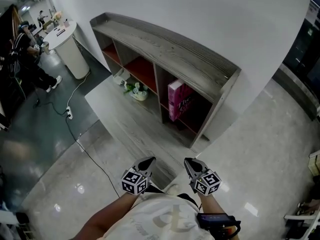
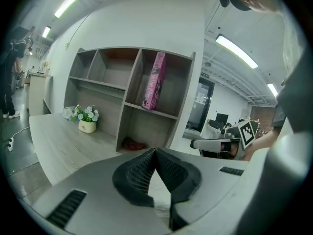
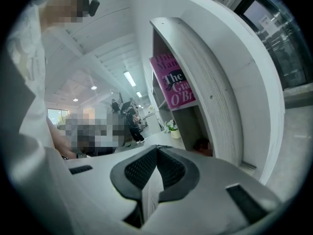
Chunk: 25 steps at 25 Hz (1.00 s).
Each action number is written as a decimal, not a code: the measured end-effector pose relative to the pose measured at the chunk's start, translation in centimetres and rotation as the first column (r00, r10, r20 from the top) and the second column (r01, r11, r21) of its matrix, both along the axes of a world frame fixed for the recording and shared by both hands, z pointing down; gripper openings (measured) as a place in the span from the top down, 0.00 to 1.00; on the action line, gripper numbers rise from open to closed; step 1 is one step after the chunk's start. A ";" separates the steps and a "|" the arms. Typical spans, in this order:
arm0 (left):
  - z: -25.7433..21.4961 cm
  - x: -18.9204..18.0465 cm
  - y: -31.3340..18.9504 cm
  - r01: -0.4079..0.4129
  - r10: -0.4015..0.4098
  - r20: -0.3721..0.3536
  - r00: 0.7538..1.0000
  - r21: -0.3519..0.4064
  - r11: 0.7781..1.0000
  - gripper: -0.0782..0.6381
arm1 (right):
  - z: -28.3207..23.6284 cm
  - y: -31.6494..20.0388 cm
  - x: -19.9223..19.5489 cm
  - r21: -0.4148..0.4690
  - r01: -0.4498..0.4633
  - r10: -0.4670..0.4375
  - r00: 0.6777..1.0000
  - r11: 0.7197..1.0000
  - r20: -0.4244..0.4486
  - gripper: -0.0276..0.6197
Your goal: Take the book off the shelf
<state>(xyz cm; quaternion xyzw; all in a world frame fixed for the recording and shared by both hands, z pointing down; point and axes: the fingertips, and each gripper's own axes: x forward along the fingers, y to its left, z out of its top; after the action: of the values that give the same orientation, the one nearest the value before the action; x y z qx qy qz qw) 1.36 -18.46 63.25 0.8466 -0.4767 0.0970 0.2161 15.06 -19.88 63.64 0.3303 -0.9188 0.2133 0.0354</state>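
Note:
A pink book stands upright in the upper right compartment of a grey wooden shelf against the white wall. In the left gripper view the book leans slightly in its compartment; in the right gripper view the book shows its cover beside the shelf's side wall. My left gripper and right gripper are side by side, well short of the shelf, pointing towards it. Both are shut with nothing between the jaws. The left gripper's tips and the right gripper's tips meet.
A low wooden platform runs in front of the shelf, with a small flower pot on it. A red thing lies in the bottom compartment. At far left are a white round counter, a person and a floor cable.

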 end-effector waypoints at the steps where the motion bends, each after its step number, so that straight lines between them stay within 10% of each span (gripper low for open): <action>1: 0.0 0.2 0.0 -0.003 0.003 0.000 1.000 -0.002 1.000 0.89 | 0.0 -0.2 0.1 0.000 0.001 -0.001 1.000 1.000 0.003 0.95; 25: -3.6 -0.6 -5.9 -0.090 0.090 0.005 0.996 0.081 0.993 0.87 | -0.6 -2.4 -1.4 0.011 -0.106 0.106 0.994 0.994 0.001 0.95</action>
<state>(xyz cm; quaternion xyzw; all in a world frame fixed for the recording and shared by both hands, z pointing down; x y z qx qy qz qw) 0.77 -24.36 59.63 0.8752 -0.4417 0.0877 0.1764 13.66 -22.28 63.04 0.3788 -0.9011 0.2098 0.0221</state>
